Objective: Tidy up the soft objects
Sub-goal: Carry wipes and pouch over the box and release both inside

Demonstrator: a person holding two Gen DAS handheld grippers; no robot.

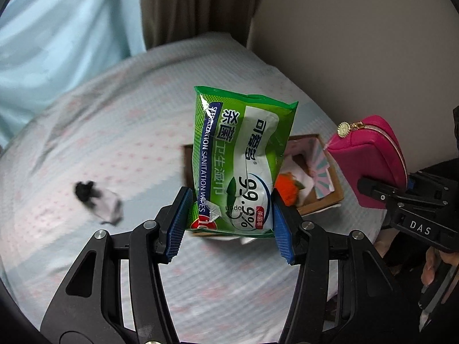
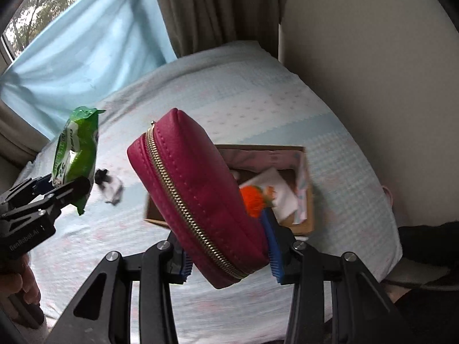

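Note:
My left gripper (image 1: 229,223) is shut on a green pack of wet wipes (image 1: 241,157) and holds it upright above the bed; the pack also shows in the right wrist view (image 2: 76,154). My right gripper (image 2: 229,261) is shut on a pink zip pouch (image 2: 198,195), held tilted above an open cardboard box (image 2: 304,215). The pouch also shows in the left wrist view (image 1: 370,160). The box (image 1: 330,197) holds an orange soft toy (image 2: 252,200) and white paper. A small black-and-white soft toy (image 1: 97,200) lies on the bed.
The bed (image 1: 114,143) has a light blue and pink patterned sheet. A beige wall (image 1: 358,43) runs along its right side. A blue curtain (image 2: 86,43) and a brown curtain (image 2: 215,8) hang behind the bed's far end.

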